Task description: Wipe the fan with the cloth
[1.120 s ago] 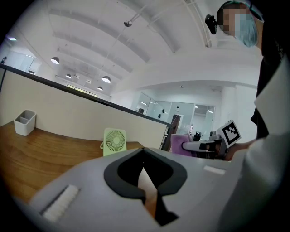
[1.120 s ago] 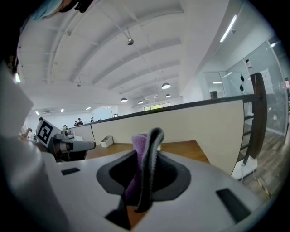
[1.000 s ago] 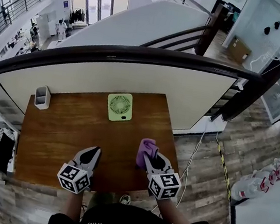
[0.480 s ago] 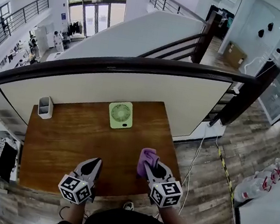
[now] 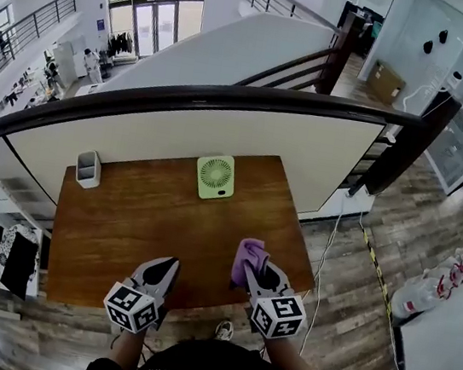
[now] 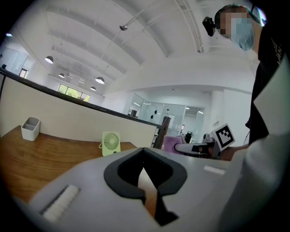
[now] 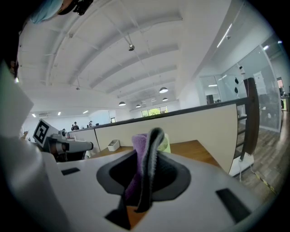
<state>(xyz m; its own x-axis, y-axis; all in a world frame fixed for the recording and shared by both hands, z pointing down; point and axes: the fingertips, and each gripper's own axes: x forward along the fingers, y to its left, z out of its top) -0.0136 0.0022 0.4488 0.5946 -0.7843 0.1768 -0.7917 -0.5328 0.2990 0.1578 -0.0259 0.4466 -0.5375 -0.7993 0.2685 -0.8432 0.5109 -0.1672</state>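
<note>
Fingers (image 7: 147, 167) of the right gripper (image 5: 255, 268) are pinched tight on the purple cloth (image 5: 248, 253), w/ a fold sticking up past the tips. The left gripper (image 5: 169, 265) is closed up w/ nothing in it. Both hang over the near edge of the wooden table (image 5: 122, 224). The green fan (image 5: 215, 177) stands upright at the far edge, by the low wall (image 5: 222, 135), grille facing this way, well apart from both grippers. A white holder (image 5: 88, 169) sits at the far-left corner, out of the way.

Step in hand, I'd say: getting the cloth to the fan, no wiping yet. To do it well:
- Carry it fwd & level.
- Lead w/ the loose fold, not the hard tips, so fabric meets the grille first.
- The fan looks light & prob tips easily, so the left gripper could steady its side before the right presses.
- Use light strokes across the grille, then the frame & top.
- Grip firm so the cloth doesn't slip out.
</note>
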